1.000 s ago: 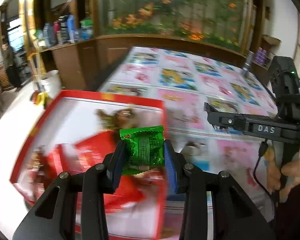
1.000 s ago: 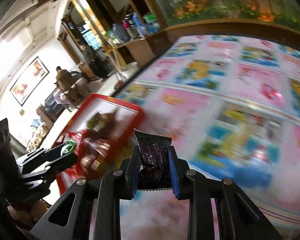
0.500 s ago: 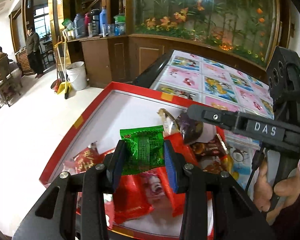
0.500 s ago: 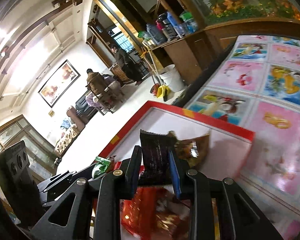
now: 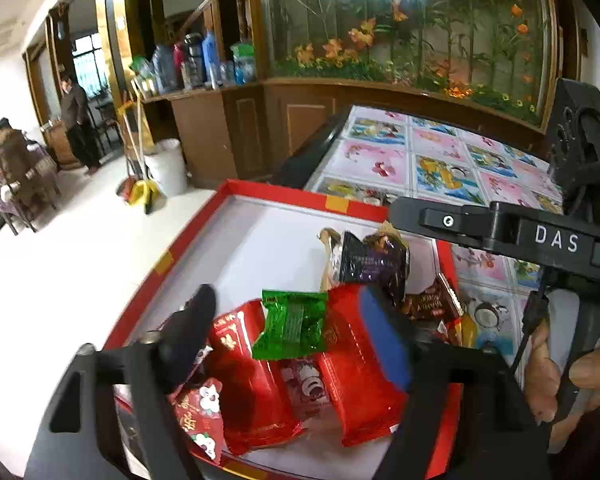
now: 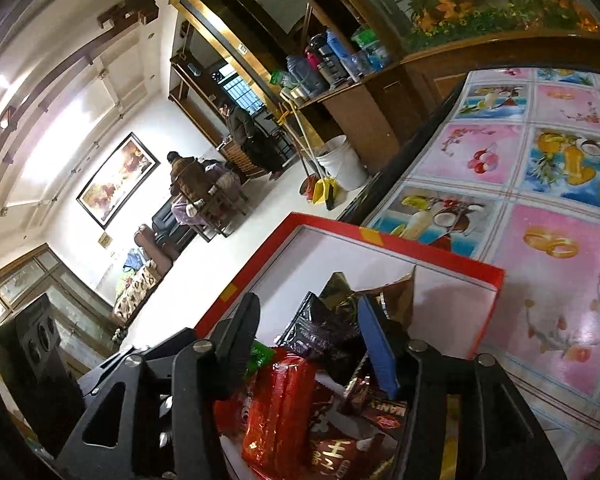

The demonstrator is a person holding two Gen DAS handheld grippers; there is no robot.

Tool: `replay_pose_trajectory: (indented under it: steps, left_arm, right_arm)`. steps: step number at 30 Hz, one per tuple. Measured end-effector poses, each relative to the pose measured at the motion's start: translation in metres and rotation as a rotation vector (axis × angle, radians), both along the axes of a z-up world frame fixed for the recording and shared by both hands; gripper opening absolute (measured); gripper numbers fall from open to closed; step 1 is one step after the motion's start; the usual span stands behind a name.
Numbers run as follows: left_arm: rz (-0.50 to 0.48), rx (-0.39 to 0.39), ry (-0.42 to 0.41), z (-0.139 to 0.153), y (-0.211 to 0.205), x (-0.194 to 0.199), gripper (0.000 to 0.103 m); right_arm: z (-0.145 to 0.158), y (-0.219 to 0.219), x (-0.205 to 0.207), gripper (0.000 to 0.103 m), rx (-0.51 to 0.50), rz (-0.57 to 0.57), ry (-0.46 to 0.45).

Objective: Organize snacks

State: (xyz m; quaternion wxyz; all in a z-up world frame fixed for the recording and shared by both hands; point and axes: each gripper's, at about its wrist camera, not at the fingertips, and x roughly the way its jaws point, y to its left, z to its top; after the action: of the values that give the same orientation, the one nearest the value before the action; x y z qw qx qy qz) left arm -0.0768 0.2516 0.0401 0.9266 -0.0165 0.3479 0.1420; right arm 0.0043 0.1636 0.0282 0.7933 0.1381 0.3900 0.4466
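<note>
A red box with a white floor (image 5: 300, 194) sits at the table's left edge and holds several snack packets. My left gripper (image 5: 292, 312) hovers over its near end, jaws opening. The green packet (image 5: 292, 324) lies loose between them on the red packets (image 5: 356, 368), neither pad touching it. My right gripper (image 6: 308, 328) is over the same box, jaws opening too. The dark purple packet (image 6: 320, 332) sits free between its fingers on the heap. In the left wrist view that packet (image 5: 370, 260) lies just under the right gripper's finger (image 5: 440, 220).
The table under the box wears a cloth with pink and blue fruit pictures (image 6: 560, 240). Beyond the box's left side is white floor with a white bucket (image 5: 166, 166) and brooms. A wooden cabinet (image 5: 300, 120) stands behind. Two people are far off at the left.
Both grippers came over the red box from the table side, then opened. The green packet left the left jaws and the dark purple packet left the right jaws; both now rest in the box.
</note>
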Motion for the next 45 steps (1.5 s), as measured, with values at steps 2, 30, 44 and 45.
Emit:
replay_pose_trajectory:
  steps: [2, 30, 44, 45]
  left_arm:
    - [0.013, 0.037, -0.011, 0.005, -0.004, -0.001, 0.083]
    - [0.088, 0.137, -0.075, 0.028, -0.017, -0.034, 0.088]
    - [0.126, 0.112, -0.08, 0.018, -0.008, -0.044, 0.088]
    - [0.123, 0.091, -0.091, 0.018, -0.005, -0.047, 0.088]
  right_arm:
    - [0.006, -0.003, -0.002, 0.06, -0.009, -0.014, -0.025]
    - [0.047, -0.064, -0.099, 0.081, 0.054, -0.134, -0.345]
    - [0.031, -0.055, -0.114, 0.082, -0.033, -0.142, -0.358]
    - [0.031, -0.054, -0.116, 0.082, -0.041, -0.15, -0.363]
